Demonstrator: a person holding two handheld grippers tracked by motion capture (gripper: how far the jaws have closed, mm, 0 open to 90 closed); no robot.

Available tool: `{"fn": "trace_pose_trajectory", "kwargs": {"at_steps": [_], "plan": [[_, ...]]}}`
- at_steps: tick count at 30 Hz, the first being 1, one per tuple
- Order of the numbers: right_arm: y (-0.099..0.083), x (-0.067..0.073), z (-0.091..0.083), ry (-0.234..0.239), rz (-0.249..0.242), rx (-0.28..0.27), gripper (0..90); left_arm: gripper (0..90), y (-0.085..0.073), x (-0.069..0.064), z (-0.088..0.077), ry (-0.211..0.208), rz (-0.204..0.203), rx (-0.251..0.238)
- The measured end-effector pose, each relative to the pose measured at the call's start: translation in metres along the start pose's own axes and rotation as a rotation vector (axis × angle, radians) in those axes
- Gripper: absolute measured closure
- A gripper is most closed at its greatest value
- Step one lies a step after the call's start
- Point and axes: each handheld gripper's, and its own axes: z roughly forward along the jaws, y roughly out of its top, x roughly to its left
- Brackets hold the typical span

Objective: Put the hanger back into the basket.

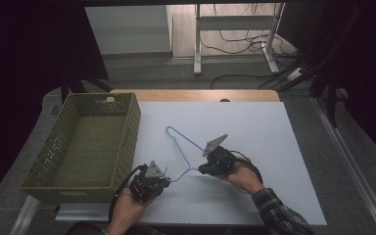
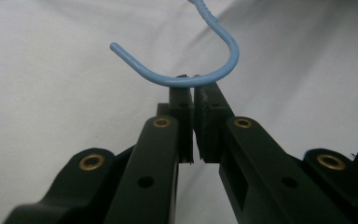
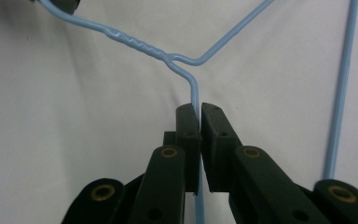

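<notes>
Hanger wire [image 1: 183, 147], pale blue, lies on the white tabletop [image 1: 254, 132] near the centre, and from the high view I can follow only part of it: one arm runs from a bend at about 11 o'clock down toward the two grippers, while the far side of the triangle is too thin and faint for me to trace against the white. My left gripper view cuts the hanger off at the twisted neck along the top edge, and my right gripper view loses the wire past the top and bottom edges.

At the table's 9 o'clock side sits an olive-green woven basket [image 1: 127, 132], and I see nothing inside it, though its near wall hides the closest strip of the floor.

My left gripper [image 1: 165, 180], at roughly 7 o'clock from the table's centre, has its jaws pressed nearly together and pinches the bottom of the hanger's hook [image 2: 186, 80]; the open tip of the hook curls away to the left in that view.

My right gripper [image 1: 201, 169], just beside it toward 5 o'clock, has its jaws drawn narrow onto the straight shoulder wire [image 3: 195, 95] just below the twisted neck [image 3: 142, 45], with the wire passing between the pads [image 3: 188, 123].
</notes>
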Motion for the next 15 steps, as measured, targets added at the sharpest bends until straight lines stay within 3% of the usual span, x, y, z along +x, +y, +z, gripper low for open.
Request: {"fn": "trace_pose_trajectory", "kwargs": {"at_steps": [3,6,7,10,13,15], "plan": [[0.0,0.003,-0.001,-0.025,0.0,0.02,66.4,85.3,0.0,0.001,0.0,-0.014,-0.008,-0.005],[0.001,0.011,0.003,-0.073,-0.006,0.051,61.5,83.7,0.002,0.001,-0.002,-0.014,-0.007,-0.024],[0.002,0.013,0.005,-0.088,-0.008,0.069,64.0,83.1,0.002,0.001,-0.002,-0.014,-0.004,-0.027],[0.004,0.015,0.012,-0.13,-0.017,0.119,83.7,81.6,0.002,0.0,-0.003,-0.015,0.002,-0.033],[0.004,0.015,0.011,-0.122,-0.029,0.118,85.9,76.9,0.003,0.001,-0.002,-0.017,-0.005,-0.028],[0.005,0.017,0.005,-0.141,-0.023,0.083,86.2,70.6,0.004,0.003,-0.001,-0.014,-0.012,-0.031]]}}
